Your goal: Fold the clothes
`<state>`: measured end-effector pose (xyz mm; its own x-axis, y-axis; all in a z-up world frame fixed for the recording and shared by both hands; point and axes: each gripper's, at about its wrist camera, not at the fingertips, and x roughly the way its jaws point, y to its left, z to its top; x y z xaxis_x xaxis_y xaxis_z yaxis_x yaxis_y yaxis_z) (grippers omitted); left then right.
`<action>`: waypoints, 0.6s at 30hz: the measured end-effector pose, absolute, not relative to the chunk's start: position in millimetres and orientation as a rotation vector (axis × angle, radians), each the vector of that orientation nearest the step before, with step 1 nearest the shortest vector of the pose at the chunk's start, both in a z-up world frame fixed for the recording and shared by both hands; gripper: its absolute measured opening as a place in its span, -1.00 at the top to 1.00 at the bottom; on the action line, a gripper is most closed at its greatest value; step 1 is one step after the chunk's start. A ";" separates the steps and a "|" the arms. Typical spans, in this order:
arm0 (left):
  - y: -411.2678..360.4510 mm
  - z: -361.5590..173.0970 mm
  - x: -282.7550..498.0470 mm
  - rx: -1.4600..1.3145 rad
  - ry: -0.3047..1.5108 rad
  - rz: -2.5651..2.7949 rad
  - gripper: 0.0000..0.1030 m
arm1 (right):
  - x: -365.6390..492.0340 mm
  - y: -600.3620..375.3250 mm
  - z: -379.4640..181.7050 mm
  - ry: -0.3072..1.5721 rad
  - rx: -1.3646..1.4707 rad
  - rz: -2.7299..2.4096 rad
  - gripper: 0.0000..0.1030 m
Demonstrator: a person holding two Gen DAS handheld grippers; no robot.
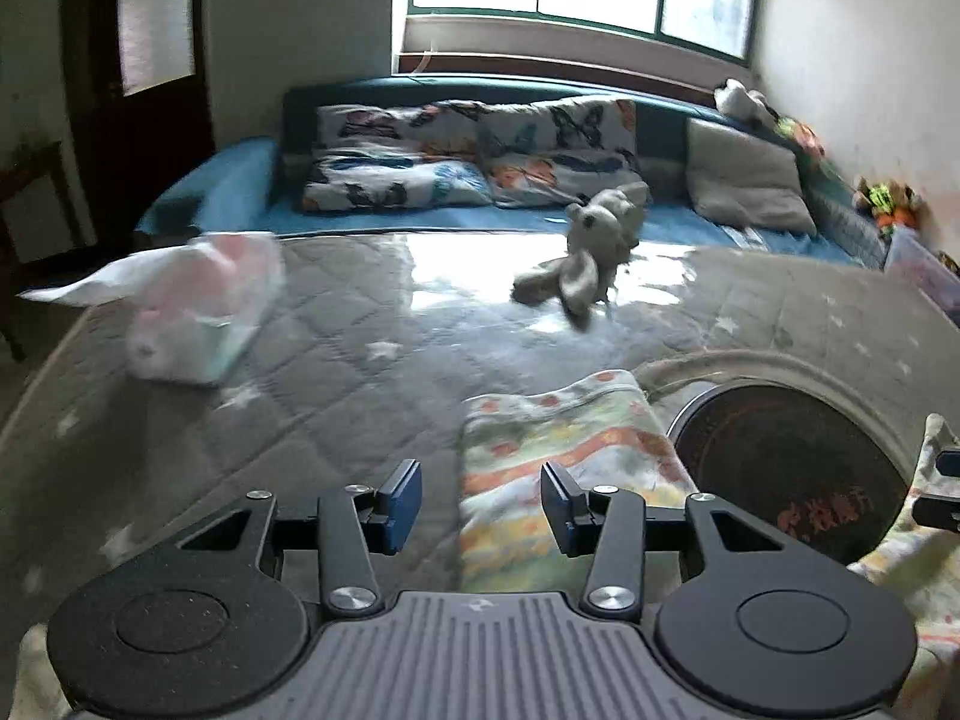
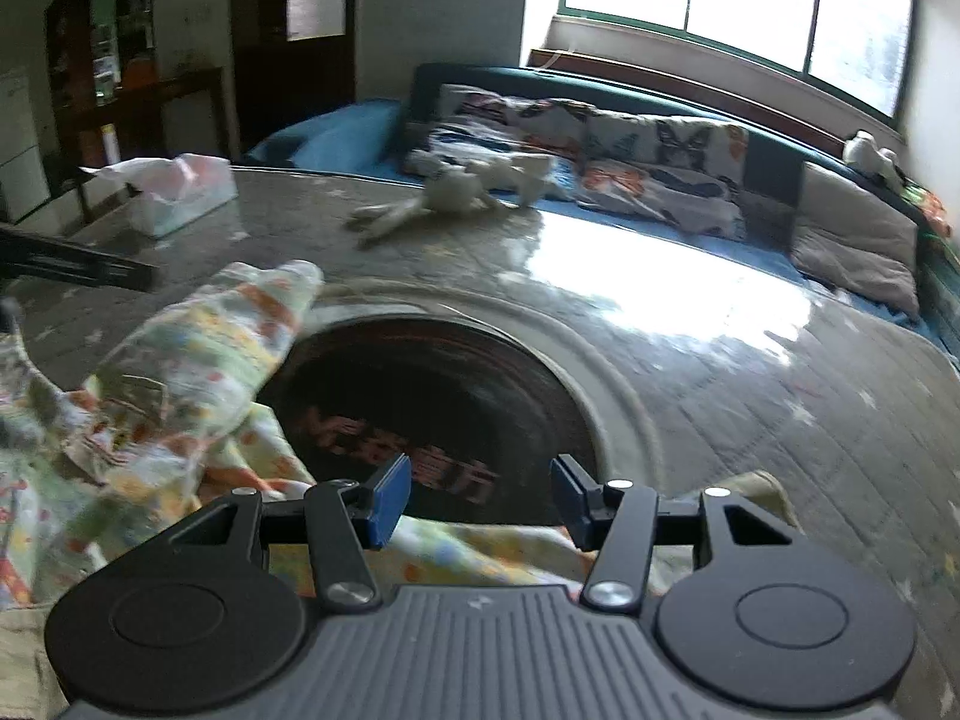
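Observation:
A pale garment with orange and green print (image 1: 558, 450) lies crumpled on a glass-covered quilted table (image 1: 336, 348). My left gripper (image 1: 480, 504) is open and empty, hovering just above the garment's near left edge. In the right wrist view the same garment (image 2: 192, 372) spreads across the left and under the tool. My right gripper (image 2: 480, 498) is open and empty above the garment's near hem, beside a dark round inset (image 2: 432, 396) in the table. The right gripper's tip shows at the left view's right edge (image 1: 942, 492).
A tissue box (image 1: 198, 312) stands at the table's far left. A grey stuffed toy (image 1: 588, 246) lies at the far middle. A blue sofa with butterfly cushions (image 1: 480, 156) runs behind the table under a window. The dark inset (image 1: 786, 468) sits right of the garment.

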<state>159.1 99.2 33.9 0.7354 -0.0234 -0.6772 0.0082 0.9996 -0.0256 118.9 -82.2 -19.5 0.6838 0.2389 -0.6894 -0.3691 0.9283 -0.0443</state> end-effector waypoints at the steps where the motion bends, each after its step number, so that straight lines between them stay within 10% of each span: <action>1: 97.4 29.7 165.7 -0.013 0.751 -0.011 0.10 | 120.5 -79.5 -19.5 0.743 -0.184 0.354 -0.02; 10: 98.3 5.2 203.7 -0.038 0.804 -0.014 0.26 | 136.4 -68.3 -23.1 0.743 -0.162 0.407 -0.02; 15: 98.6 3.3 207.2 -0.039 0.787 -0.030 0.87 | 144.4 -62.3 -25.0 0.745 -0.147 0.424 -0.02; 18: 100.5 9.2 198.4 -0.046 0.750 -0.039 0.90 | 147.3 -57.4 -25.2 0.747 -0.136 0.437 -0.02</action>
